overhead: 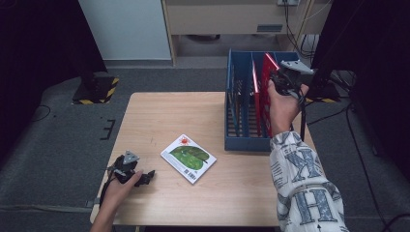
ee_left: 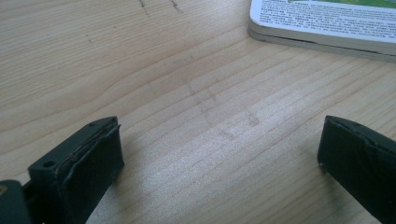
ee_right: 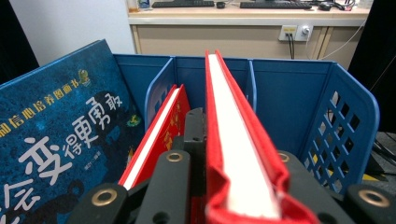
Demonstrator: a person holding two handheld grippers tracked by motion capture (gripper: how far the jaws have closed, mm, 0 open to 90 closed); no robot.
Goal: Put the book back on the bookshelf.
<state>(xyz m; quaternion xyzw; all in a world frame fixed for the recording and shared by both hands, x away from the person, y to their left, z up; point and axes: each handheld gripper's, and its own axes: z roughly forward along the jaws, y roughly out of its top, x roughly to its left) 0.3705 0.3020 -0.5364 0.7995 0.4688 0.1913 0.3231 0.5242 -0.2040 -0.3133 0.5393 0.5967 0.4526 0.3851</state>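
- I am holding my right gripper (overhead: 283, 79) up at the far right of the table, over the blue rack (overhead: 237, 140).
- Its jaws are squeezing a red book (ee_right: 238, 158), which is standing on its edge in the rack.
- Another red book (ee_right: 156, 135) is standing just to the left of it, in the same rack.
- A dark blue book (ee_right: 56, 140) is leaning at the rack's left side in the right gripper view.
- I am resting my left gripper (overhead: 145, 178) low at the near left of the wooden table (overhead: 145, 116).
- Its jaws are standing wide apart and holding nothing, with bare wood between them.
- A white book with a green leaf picture (overhead: 188, 157) is lying flat near the middle of the table, just to the right of the left gripper, not touching it.
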